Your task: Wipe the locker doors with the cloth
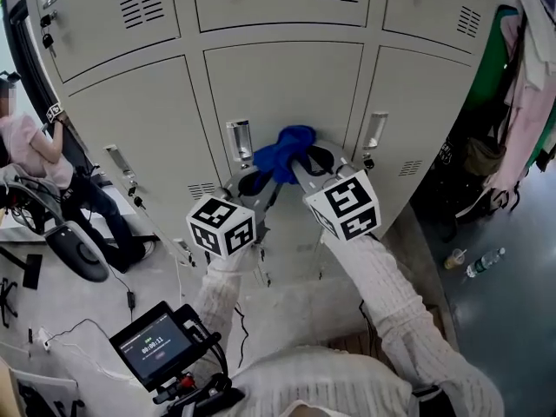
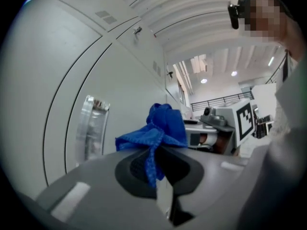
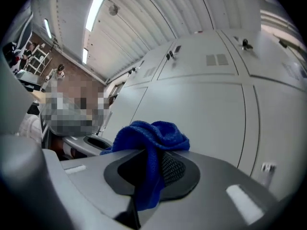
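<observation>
A bunched blue cloth (image 1: pixel 282 153) is held up in front of the grey locker doors (image 1: pixel 287 81), beside a recessed metal handle (image 1: pixel 238 140). Both grippers pinch it from below. My left gripper (image 1: pixel 258 181) is shut on the cloth's left part (image 2: pixel 160 128), with fabric hanging down between its jaws (image 2: pixel 154 166). My right gripper (image 1: pixel 313 160) is shut on the right part (image 3: pixel 153 134), and a fold drops through its jaws (image 3: pixel 149 171). I cannot tell whether the cloth touches the door. The right gripper's marker cube (image 2: pixel 243 120) shows in the left gripper view.
A second door handle (image 1: pixel 374 131) sits to the right, and vents and keyed locks run along the doors. A seated person (image 1: pixel 39 150) and office chair (image 1: pixel 76 252) are at the left. Hanging clothes (image 1: pixel 530 76) and floor bottles (image 1: pixel 484 261) are at the right. A screen device (image 1: pixel 156 344) sits below.
</observation>
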Tool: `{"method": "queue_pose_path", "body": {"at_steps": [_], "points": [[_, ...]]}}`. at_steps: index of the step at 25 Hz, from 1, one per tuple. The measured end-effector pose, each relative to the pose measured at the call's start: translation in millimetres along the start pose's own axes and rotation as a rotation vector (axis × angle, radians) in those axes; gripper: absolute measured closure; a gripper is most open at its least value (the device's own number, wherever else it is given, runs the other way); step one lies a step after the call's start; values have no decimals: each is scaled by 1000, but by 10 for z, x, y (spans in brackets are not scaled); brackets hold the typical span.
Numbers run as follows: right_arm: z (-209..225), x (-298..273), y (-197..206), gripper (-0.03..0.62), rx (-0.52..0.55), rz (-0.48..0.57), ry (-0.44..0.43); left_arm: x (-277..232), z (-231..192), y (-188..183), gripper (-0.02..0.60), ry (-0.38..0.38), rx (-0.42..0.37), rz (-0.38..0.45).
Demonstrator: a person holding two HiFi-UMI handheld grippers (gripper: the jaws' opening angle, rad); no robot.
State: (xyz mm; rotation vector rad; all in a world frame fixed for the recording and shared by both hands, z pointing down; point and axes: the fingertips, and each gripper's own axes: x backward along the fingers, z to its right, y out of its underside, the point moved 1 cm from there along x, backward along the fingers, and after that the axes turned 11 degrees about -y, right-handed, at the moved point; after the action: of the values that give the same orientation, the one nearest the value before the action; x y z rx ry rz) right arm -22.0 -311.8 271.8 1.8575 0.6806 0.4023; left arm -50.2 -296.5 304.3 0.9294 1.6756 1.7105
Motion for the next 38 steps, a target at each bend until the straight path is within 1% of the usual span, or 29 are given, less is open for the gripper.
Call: {"method": "queue_pose_path", "body": {"at_steps": [3, 6, 7, 8, 11, 16, 20, 23, 26, 28, 33, 38], "points": [[191, 52, -408, 537, 63, 61, 41, -61, 22, -455, 575, 8, -65, 79], [338, 59, -764, 537, 143, 84, 65, -70, 46, -793, 575, 3, -202, 122], [390, 58, -870, 537, 167, 90, 73, -74, 37, -888, 575, -6, -242, 134], [444, 57, -969, 537, 185, 96, 80, -79, 22, -977, 575, -12, -264, 148], [592, 35, -1201, 536, 218, 108, 98, -92, -38, -1216, 575, -18, -278, 180], [811, -13, -1427, 534, 238, 112, 131, -93, -122, -1525, 575, -35, -302, 220], [889, -84, -1416, 534, 214, 117, 133, -95, -147, -1530, 575, -72, -386, 206], [894, -85, -1413, 534, 223, 125, 135, -108, -148, -1483, 575, -75, -397, 204], [896, -82, -1416, 534, 226, 133, 138, -142, -144, -1387, 575, -73, -414, 180], [894, -84, -1414, 534, 228, 143, 142, -165, -144, -1326, 575, -70, -409, 169], [891, -76, -1398, 534, 220, 169, 141, -224, -185, -1170, 575, -54, -357, 137], [843, -77, -1275, 534, 229, 158, 146, -218, -244, -1013, 575, -67, -329, 112]]}}
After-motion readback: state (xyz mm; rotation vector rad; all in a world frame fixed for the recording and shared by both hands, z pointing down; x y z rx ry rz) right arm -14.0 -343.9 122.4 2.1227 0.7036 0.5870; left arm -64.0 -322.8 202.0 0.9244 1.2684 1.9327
